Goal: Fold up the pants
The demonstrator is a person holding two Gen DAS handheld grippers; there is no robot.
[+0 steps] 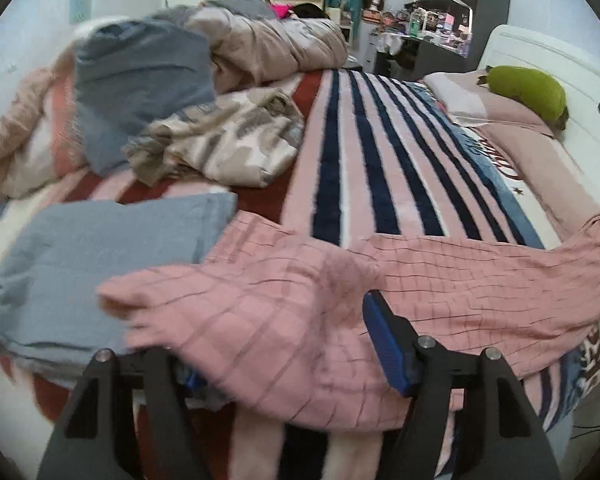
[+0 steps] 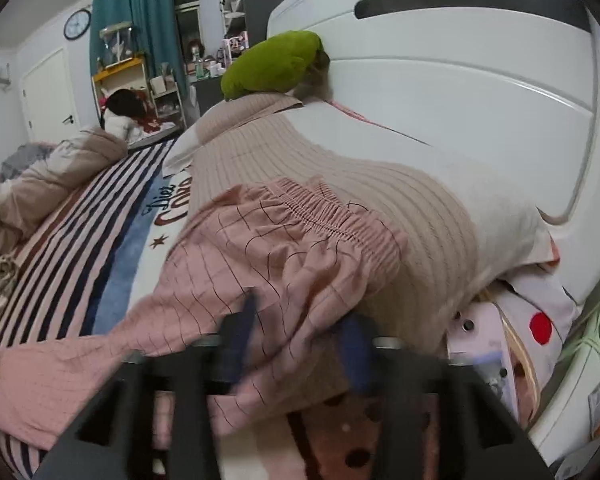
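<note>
Pants (image 1: 300, 304), pink with a thin dark grid, spread crosswise over the near edge of the bed, legs trailing toward the left gripper, elastic waistband (image 2: 332, 216) bunched up against the beige pillow (image 2: 400, 216) in the right wrist view; striped blanket (image 1: 380, 152) under them, pink, white and navy bands running away toward the far end, lettering printed along its pillow side; white headboard (image 2: 460, 92) rising behind the pillows, a green cushion (image 2: 276, 64) leaning against it; rumpled beige duvet (image 1: 268, 40) heaped at the far end; loose blue-grey garment (image 1: 140, 72) piled on the left, a camouflage-patterned one (image 1: 228, 140) just beside it; folded grey-blue stack (image 1: 100, 256) lying near the left, touching the pants' leg end; left gripper (image 1: 284, 356) spread wide, pink fabric lying between the fingers, right blue pad (image 1: 388, 352) clear of the cloth on its inner face, left pad mostly hidden under fabric, nothing pinched; right gripper (image 2: 296, 340) blurred, blue pads either side of a fold of the pants below the waistband, fingers apart with cloth draped between them, whether pressing on the fabric cannot be told; wall clock (image 2: 77, 24) small on the far wall beside teal curtains (image 2: 148, 24).
</note>
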